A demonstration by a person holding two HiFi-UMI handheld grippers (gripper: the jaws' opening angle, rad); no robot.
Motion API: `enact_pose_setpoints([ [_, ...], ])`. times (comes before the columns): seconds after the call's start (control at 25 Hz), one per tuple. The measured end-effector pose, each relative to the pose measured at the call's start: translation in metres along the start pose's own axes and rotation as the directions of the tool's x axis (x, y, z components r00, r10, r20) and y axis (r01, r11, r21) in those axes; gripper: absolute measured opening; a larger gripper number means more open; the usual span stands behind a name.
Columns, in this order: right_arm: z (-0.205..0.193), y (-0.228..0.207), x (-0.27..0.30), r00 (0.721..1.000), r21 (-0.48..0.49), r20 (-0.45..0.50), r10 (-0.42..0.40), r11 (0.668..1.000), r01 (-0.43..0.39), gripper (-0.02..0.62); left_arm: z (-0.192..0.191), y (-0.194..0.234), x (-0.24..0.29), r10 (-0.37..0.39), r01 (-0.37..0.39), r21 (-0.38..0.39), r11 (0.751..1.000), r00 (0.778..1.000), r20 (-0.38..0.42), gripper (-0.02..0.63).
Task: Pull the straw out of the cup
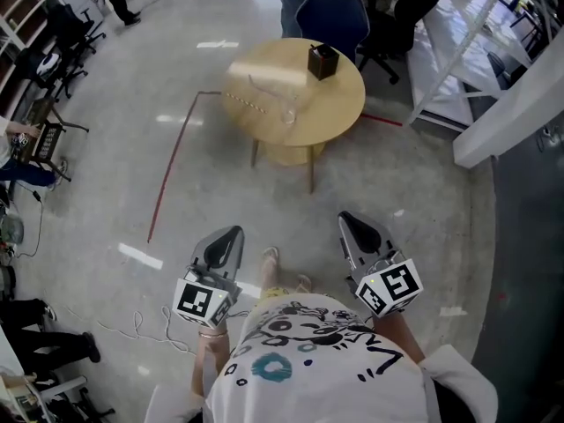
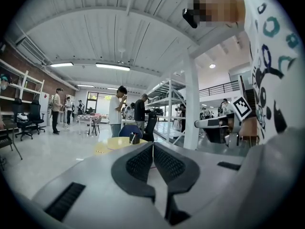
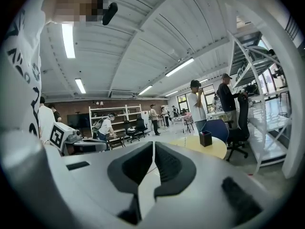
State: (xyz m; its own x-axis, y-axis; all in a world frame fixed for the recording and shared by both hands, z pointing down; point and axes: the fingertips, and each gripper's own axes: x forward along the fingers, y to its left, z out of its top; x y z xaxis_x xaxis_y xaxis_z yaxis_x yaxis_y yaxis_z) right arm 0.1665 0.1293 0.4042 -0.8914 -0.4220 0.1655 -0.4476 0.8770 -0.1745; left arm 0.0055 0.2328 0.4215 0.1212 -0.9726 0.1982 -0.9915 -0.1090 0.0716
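Observation:
A round wooden table [image 1: 339,104] stands a few steps ahead of me. On it sits a clear glass cup [image 1: 288,114] with a thin pale straw [image 1: 264,91] leaning out to the left, both small and faint. A black box [image 1: 322,62] stands near the table's far edge. My left gripper [image 1: 233,233] and right gripper [image 1: 345,218] are held close to my body, far short of the table, both shut with nothing between the jaws. The left gripper view shows its shut jaws with the table [image 2: 113,143] beyond; the right gripper view shows the table [image 3: 217,149] and box [image 3: 205,138].
A blue chair [image 1: 331,11] and a black office chair [image 1: 388,25] stand behind the table, with people near them. A red tape line [image 1: 172,161] runs along the floor at left. White racking [image 1: 458,51] is at the right; office chairs line the left.

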Motion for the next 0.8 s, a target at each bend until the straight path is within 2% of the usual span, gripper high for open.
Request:
enact_pose_setpoints([
  [0.32, 0.020, -0.013, 0.057, 0.998, 0.006, 0.031, -0.050, 0.999, 0.050, 0.029, 0.018, 0.043, 0.045, -0.093, 0.093, 0.013, 0.996, 0.996, -0.001, 0.017],
  [0.6, 0.037, -0.006, 0.097, 0.992, 0.007, 0.046, -0.114, 0.994, 0.113, 0.029, 0.040, 0.082, 0.068, -0.187, 0.186, 0.035, 0.982, 0.982, 0.030, 0.017],
  [0.8, 0.036, -0.001, 0.123, 0.986, 0.009, 0.058, -0.158, 0.987, 0.158, 0.029, 0.036, 0.118, 0.081, -0.211, 0.210, 0.050, 0.977, 0.977, 0.025, 0.017],
])
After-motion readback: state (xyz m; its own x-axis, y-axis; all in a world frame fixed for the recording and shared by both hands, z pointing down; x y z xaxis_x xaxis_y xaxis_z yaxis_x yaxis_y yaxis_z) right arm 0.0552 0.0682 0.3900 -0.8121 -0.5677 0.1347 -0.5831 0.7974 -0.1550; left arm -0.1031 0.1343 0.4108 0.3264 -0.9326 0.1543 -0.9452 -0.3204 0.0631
